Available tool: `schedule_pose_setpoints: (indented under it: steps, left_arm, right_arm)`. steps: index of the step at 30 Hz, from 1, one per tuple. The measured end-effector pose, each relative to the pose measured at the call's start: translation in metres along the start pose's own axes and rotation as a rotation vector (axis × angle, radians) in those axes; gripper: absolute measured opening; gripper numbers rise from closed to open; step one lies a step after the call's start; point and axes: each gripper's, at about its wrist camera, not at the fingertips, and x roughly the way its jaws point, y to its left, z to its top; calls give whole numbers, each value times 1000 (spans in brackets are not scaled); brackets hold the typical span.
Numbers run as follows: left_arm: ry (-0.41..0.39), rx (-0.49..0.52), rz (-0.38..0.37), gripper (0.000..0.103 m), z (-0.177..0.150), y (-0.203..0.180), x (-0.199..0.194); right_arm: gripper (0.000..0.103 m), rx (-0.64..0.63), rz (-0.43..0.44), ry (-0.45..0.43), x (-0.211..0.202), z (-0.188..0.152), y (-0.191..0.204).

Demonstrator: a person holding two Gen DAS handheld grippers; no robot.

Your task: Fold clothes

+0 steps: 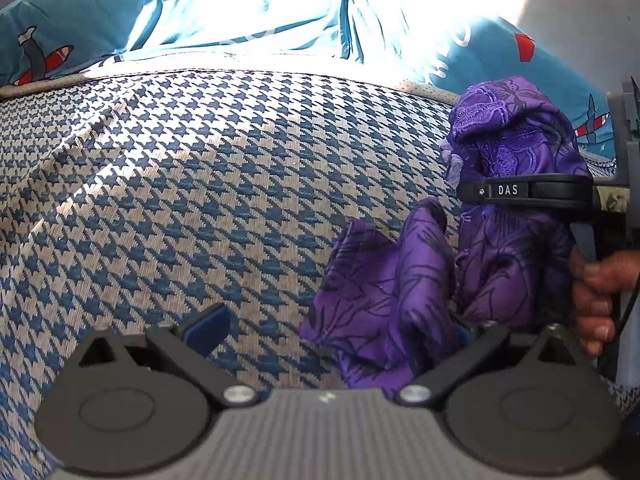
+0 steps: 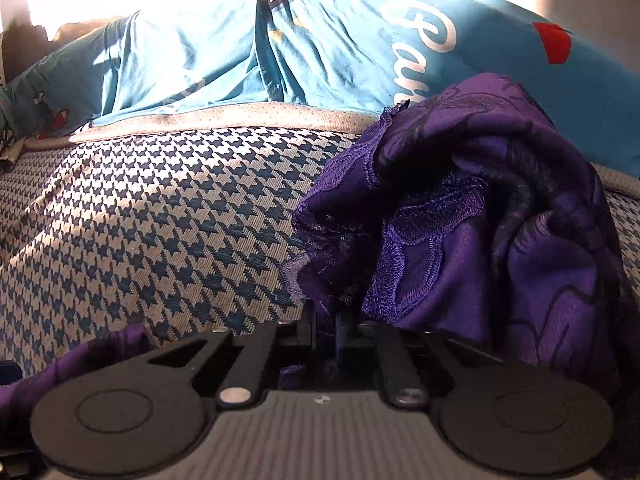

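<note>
Left wrist view: the left gripper (image 1: 336, 332) is spread wide, its blue-padded left finger (image 1: 208, 330) bare over the houndstooth bedspread (image 1: 168, 200), its right finger hidden under a fold of the purple garment (image 1: 400, 280). The garment, satin with darker line-work and an embroidered lace portion, lies ahead and to the right of this gripper, with its lower edge draped over that right finger. Beyond it, the right gripper (image 1: 520, 192), marked "DAS", crosses the cloth from the right and has the garment bunched above and below it; a hand (image 1: 596, 300) grasps its handle at the right edge of the view. Right wrist view: the right gripper (image 2: 340, 320) has its fingers drawn close together on the purple garment, which rises directly ahead and to the right in a crumpled mass, lace trim turned toward the left. A further strip of purple cloth shows at the lower left of this gripper. Behind the bedspread, in both views, a teal printed bedding (image 2: 340, 52) with white lettering and red motifs lies piled across the far side, partly washed out by strong light.
</note>
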Motion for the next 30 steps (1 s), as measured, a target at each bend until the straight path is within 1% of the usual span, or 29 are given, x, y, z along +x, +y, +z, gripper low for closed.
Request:
schedule_pose_setpoints:
  steps: [2, 5, 6, 8, 13, 17, 18, 24, 27, 28, 29, 30]
  left_arm:
    - [-6, 5, 2, 103, 1, -2, -1]
    - [-19, 17, 9, 103, 1, -4, -3]
    - [-25, 22, 14, 103, 2, -5, -4]
    - [-39, 32, 27, 103, 3, -6, -5]
    - [-63, 33, 59, 103, 8, -3, -5]
    - [-65, 5, 82, 103, 14, 5, 0]
    - [-63, -5, 89, 103, 16, 8, 2]
    - [-56, -52, 162, 103, 25, 16, 14]
    - [-49, -66, 184, 103, 28, 17, 19]
    - [-49, -73, 183, 103, 29, 18, 20]
    - [-51, -80, 183, 103, 31, 18, 20]
    - [-55, -86, 185, 103, 32, 18, 19]
  right_arm:
    - [9, 65, 50, -24, -4, 5, -4]
    - [8, 141, 140, -90, -12, 12, -6]
    - [8, 169, 190, -134, -17, 17, -6]
    - [8, 214, 255, -209, -23, 26, -3]
    - [8, 328, 376, -340, -31, 48, 6]
    - [8, 343, 436, -453, -42, 67, 15]
    - [8, 346, 439, -474, -43, 72, 17]
    - [9, 354, 368, -485, -41, 76, 4]
    - [28, 358, 332, -490, -41, 78, -3]
    - [37, 359, 320, -491, -41, 78, -5]
    - [40, 361, 308, -493, -40, 79, -7]
    - [41, 362, 296, -495, -40, 80, -9]
